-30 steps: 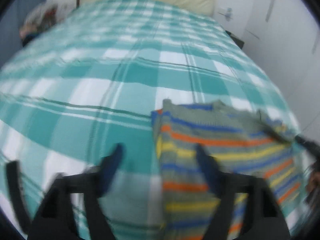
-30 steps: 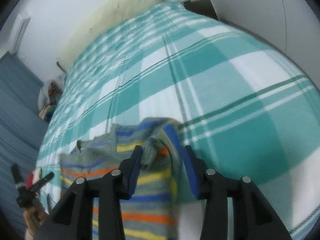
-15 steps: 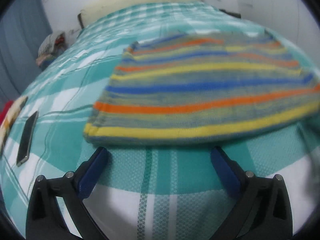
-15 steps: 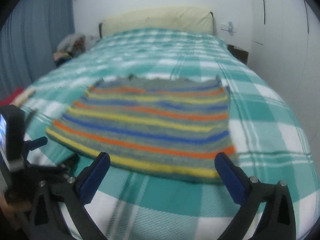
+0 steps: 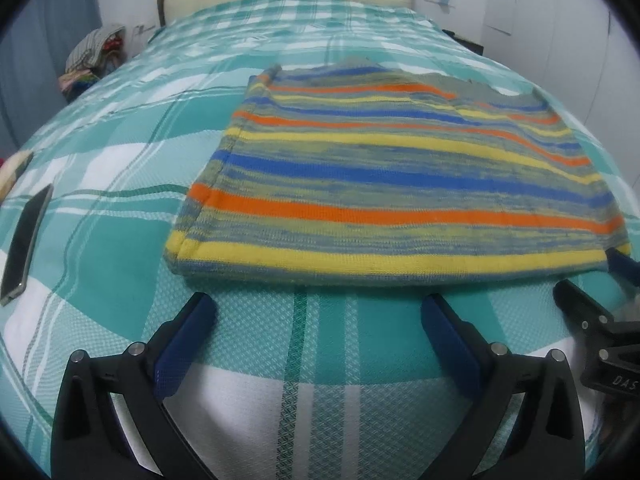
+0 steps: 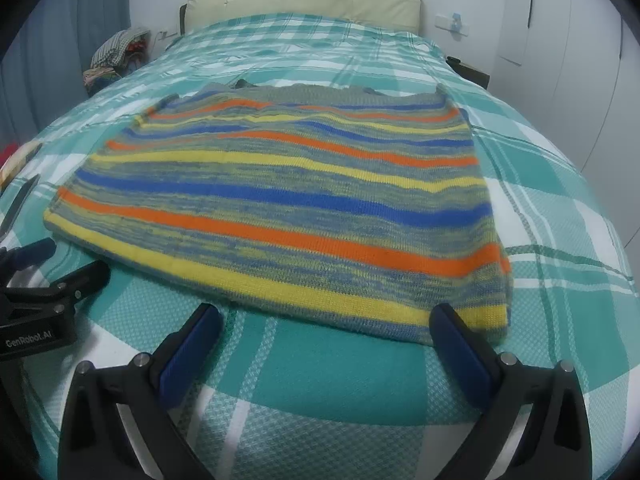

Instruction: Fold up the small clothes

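Sweater lies flat on the bed — left gripper spread wide just short of its hem, right gripper spread too, gripping nothing.

We read two pieces of lettering, both pale on black gripper bodies. In the right wrist view, the left gripper shows at the left edge, and the flat black face of its body carries the brand "GenRobot.AI", complete and legible. In the left wrist view, the right gripper shows at the right edge, and its black body carries the letters "DAS"; the frame edge cuts the word off there, so we cannot tell how it goes on. We find no other readable text, label or number in either view.
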The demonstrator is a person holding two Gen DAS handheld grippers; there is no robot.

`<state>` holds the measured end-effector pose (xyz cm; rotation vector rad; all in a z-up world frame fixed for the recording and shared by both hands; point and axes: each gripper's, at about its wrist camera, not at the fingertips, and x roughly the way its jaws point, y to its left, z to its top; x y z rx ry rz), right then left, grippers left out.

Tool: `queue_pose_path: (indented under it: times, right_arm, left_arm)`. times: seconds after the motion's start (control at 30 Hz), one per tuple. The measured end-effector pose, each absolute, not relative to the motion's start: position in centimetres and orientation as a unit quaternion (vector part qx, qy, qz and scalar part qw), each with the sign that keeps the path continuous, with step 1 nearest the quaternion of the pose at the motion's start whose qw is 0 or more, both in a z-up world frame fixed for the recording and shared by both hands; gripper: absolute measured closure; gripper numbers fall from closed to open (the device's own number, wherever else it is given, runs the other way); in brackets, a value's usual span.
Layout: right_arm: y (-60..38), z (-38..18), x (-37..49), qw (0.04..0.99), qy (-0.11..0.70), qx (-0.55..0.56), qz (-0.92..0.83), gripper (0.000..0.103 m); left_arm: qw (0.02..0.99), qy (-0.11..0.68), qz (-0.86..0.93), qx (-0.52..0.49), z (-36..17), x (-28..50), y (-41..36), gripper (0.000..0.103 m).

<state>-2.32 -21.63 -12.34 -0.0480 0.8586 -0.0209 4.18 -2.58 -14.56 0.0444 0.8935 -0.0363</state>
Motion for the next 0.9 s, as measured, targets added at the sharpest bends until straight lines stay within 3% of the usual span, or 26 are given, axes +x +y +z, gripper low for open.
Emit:
queue_pose_path:
  times: [0.9]
  right_arm:
    - [-21.7,-12.5,-1.3,0.908,0.417,-0.021,-0.010,0.000]
  left_arm:
    - [0.902,0.431,-0.018,0.026,-15.1,4.5,-2.6,0.000]
